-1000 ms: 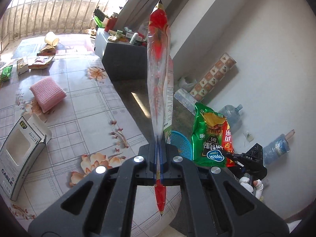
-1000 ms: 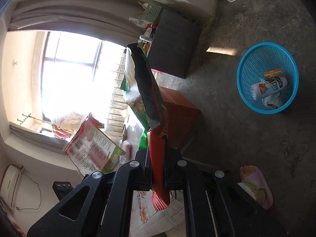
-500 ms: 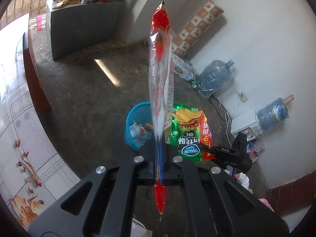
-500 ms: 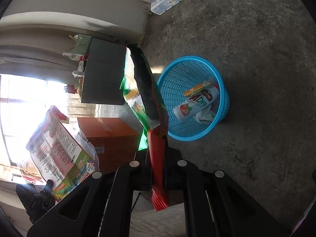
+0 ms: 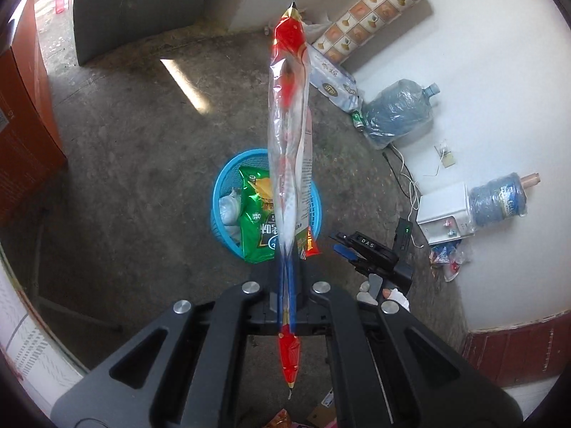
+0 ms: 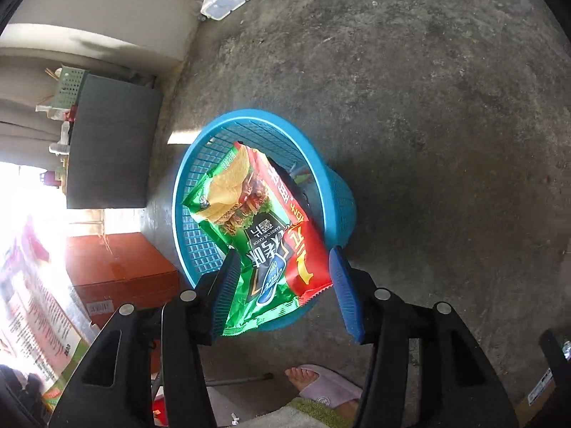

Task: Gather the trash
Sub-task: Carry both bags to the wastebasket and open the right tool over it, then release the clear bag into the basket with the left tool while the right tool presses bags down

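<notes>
Above a grey concrete floor (image 6: 446,107), the right gripper (image 6: 282,285) is hanging over a round blue plastic mesh basket (image 6: 335,192), its blue-padded fingers (image 6: 342,285) having just been opening and now standing spread apart. A green and red crinkled chip bag (image 6: 264,235) is lying between them, its upper end inside the basket and its lower end sticking out over the rim; whether the left pad is touching it cannot be told. The left gripper (image 5: 287,306) is pointing down at the same basket, its black fingers (image 5: 314,306) pressed together and pinching a long clear plastic wrapper with red ends (image 5: 289,135), which is standing edge-on above the basket. A foot in a pale pink slipper (image 6: 321,385) is resting on the floor near the basket, and an orange-brown cardboard box (image 6: 117,271) is sitting just beside it.
</notes>
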{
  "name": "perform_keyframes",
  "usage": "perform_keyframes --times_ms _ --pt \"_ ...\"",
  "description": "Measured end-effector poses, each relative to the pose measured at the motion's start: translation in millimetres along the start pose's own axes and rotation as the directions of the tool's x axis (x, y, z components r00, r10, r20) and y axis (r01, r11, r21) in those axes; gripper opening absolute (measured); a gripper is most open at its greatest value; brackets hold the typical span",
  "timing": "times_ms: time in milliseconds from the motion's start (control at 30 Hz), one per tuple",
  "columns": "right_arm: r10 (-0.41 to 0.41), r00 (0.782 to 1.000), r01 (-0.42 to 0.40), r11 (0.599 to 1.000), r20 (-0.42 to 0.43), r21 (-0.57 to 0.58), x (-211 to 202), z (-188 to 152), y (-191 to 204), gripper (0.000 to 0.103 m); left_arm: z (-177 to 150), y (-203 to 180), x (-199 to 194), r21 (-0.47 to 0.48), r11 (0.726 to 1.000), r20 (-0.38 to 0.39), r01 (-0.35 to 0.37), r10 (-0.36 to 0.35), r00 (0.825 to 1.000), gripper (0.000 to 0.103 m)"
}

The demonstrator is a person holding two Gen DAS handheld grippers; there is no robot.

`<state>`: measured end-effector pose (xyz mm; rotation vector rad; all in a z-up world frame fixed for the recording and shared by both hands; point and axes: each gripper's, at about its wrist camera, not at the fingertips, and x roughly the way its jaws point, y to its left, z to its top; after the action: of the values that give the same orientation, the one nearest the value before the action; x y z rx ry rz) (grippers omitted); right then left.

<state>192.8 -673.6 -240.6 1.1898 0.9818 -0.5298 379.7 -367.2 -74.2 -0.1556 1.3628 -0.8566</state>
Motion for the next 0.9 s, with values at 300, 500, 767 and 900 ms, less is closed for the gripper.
perform_keyframes --times_ms 300,500,767,900 --pt "0.074 0.994 -0.08 0.993 0.08 0.087 -70.5 -27.2 -47.9 0.051 24.0 4.9 165.1 -0.142 0.99 -0.214 -0.001 -0.03 0.976 0.002" --pt "0.041 0.999 -0.041 0.995 0.002 0.092 -69.1 -64.6 -58.4 0.051 13.4 20.2 245.3 -0.185 0.978 -0.292 -0.1 0.042 0.955 0.007" --pt "-0.043 0.998 0.049 0.983 0.04 -0.175 -60.0 -47.7 17.4 0.051 35.5 23.7 206.3 -0.127 0.972 -0.19 -0.2 0.174 0.966 0.052" --pt "-0.077 0.994 0.099 0.922 0.074 -0.374 -34.4 -34.8 87.8 0.05 45.6 25.1 153.5 -0.157 0.972 -0.125 -0.176 0.158 0.98 0.052"
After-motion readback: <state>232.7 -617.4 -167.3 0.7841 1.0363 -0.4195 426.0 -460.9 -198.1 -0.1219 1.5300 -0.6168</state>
